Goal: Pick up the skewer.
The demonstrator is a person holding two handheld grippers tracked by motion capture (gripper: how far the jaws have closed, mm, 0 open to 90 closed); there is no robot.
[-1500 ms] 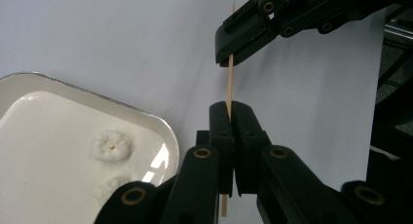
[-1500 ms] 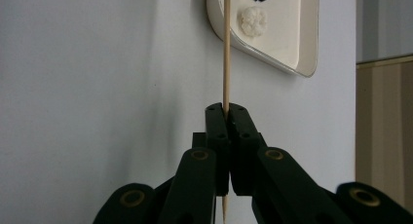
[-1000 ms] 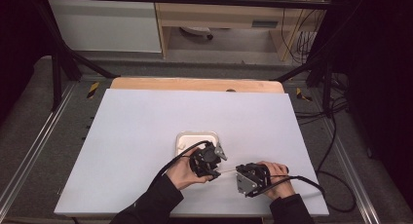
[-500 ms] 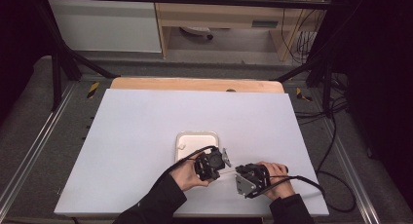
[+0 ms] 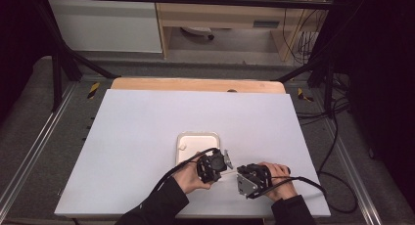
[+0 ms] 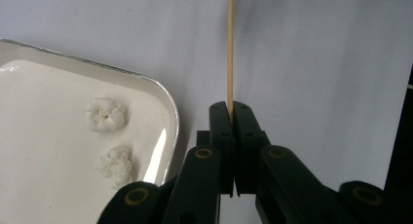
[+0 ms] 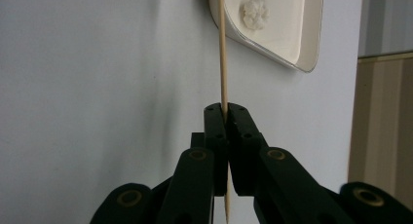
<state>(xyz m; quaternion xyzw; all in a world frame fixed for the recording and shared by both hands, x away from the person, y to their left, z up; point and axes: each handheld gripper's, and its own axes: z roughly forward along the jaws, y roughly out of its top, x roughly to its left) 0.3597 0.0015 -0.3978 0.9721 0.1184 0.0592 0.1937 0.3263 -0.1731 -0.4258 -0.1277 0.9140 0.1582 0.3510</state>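
Holding skewer (image 6: 229, 53) w/ both tools, tray (image 6: 168, 114) w/ 2 popcorn pcs (image 6: 105, 114)

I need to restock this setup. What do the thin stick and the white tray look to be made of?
Stick: probably bamboo or wood; pale tan, matte, thin and straight, like a skewer. Tray: glossy white, with a bright highlight along its rounded rim; glazed ceramic or hard plastic, can't tell which.

Both tools, left (image 5: 226, 162) and right (image 5: 241, 175), grip a thin skewer (image 5: 230, 171) beside the white tray (image 5: 197, 136).
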